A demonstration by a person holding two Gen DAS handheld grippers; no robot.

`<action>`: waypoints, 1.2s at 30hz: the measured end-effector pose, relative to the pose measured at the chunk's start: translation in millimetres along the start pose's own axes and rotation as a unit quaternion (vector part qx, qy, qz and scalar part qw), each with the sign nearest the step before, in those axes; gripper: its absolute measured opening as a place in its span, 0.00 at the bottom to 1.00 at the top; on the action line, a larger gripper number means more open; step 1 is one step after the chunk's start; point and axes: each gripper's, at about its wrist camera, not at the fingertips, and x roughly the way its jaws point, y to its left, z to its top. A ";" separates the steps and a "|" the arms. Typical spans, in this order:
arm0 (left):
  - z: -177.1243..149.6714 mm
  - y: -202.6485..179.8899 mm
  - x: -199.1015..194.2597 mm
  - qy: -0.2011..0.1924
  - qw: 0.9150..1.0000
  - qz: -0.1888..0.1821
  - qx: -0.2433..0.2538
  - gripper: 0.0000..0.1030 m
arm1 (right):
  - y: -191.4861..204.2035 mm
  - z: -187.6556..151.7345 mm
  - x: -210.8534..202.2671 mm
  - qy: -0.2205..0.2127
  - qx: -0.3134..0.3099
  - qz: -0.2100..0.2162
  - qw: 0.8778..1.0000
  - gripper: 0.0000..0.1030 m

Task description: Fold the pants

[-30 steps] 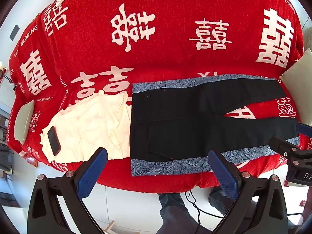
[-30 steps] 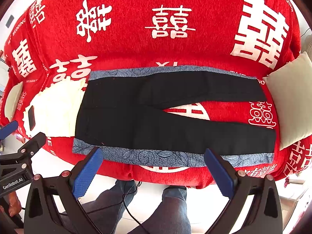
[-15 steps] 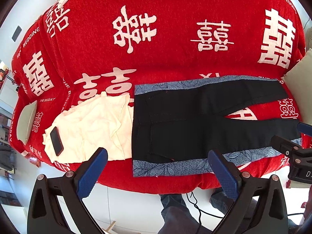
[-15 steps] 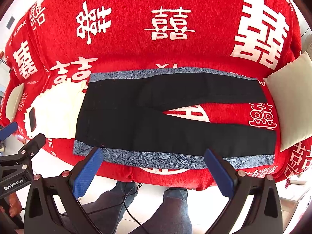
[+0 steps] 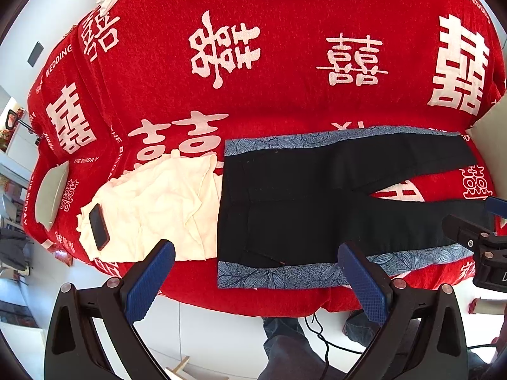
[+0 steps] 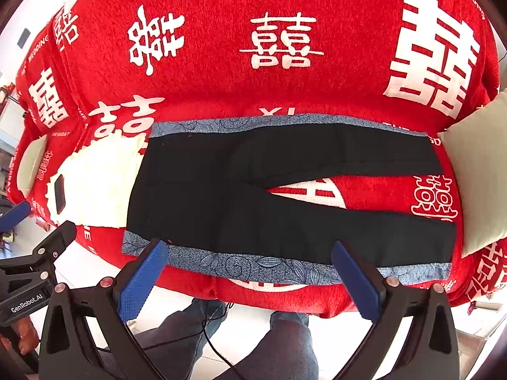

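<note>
pants (image 5: pixel 317 202): lying flat and unfolded on the bed, waist toward the left, two legs stretching right and splitting into a V; black with blue-grey leaf-print side bands along the far and near edges; near band running close to the bed's front edge
left hand-held gripper (image 5: pixel 255 264): hovering off the bed's front edge, blue-padded fingers spread wide, gripping nothing; near the waist end of the pants, not touching
right hand-held gripper (image 6: pixel 248 261): hanging in front of the bed edge, fingers spread wide, holding nothing; lined up with the near leg, apart from the cloth
bed cover (image 5: pixel 285 101): red plush, covering the whole bed, showing white double-happiness characters plus "THE BIGDAY" and "WEDDING" lettering
cream cloth (image 5: pixel 152 209): lying crumpled just left of the waistband, touching or slightly tucking under it, cannot tell which
phone (image 5: pixel 99 226): dark slab resting on the cream cloth's left part
grey pad (image 5: pixel 52 194): sitting at the bed's left edge, tilting over the side
beige cushion (image 6: pixel 478 171): lying at the right end, just beside the leg hems
floor (image 5: pixel 202 316): pale tiles showing below the bed edge
person's legs (image 6: pixel 285 342): standing in dark jeans at the bed front, thin black cable dangling beside them
</note>
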 end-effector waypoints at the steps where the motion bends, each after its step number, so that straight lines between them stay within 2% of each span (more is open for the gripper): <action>1: 0.7 -1.9 0.3 0.003 1.000 0.000 -0.002 1.00 | -2.0 1.1 0.1 0.000 -0.001 0.002 1.000 1.00; 6: 1.3 -9.4 0.7 0.019 0.999 -0.010 -0.033 1.00 | -18.7 3.0 -0.3 0.005 -0.006 0.019 1.000 1.00; 11: -2.3 -12.1 3.9 0.027 0.996 -0.015 -0.080 1.00 | -58.5 -0.3 5.2 0.031 0.024 0.075 0.996 1.00; 15: -11.5 -8.6 18.5 0.041 0.991 -0.028 -0.126 1.00 | -89.3 -11.1 28.9 0.074 0.060 0.130 0.987 1.00; 18: -23.5 -2.3 42.0 0.062 0.985 -0.049 -0.156 1.00 | -97.9 -24.6 61.0 0.118 0.093 0.188 0.970 1.00; 23: -49.5 10.8 105.4 0.097 0.977 -0.078 -0.175 1.00 | -86.1 -57.7 118.2 0.151 0.154 0.267 0.939 1.00; 28: -83.1 12.2 174.0 0.127 0.971 -0.113 -0.168 1.00 | -70.0 -102.9 196.1 0.171 0.226 0.301 0.911 0.99; 30: -95.6 11.9 195.0 0.134 0.968 -0.127 -0.170 1.00 | -70.7 -121.2 221.7 0.170 0.255 0.306 0.901 0.91; 32: -104.8 11.8 209.5 0.137 0.965 -0.145 -0.171 1.00 | -75.0 -137.6 240.5 0.163 0.285 0.316 0.890 0.82; 34: -115.6 9.9 223.2 0.140 0.961 -0.165 -0.171 1.00 | -81.3 -150.3 253.1 0.151 0.305 0.327 0.882 0.81; 36: -122.7 8.8 229.9 0.137 0.959 -0.180 -0.170 1.00 | -89.3 -158.8 260.2 0.133 0.316 0.332 0.879 0.81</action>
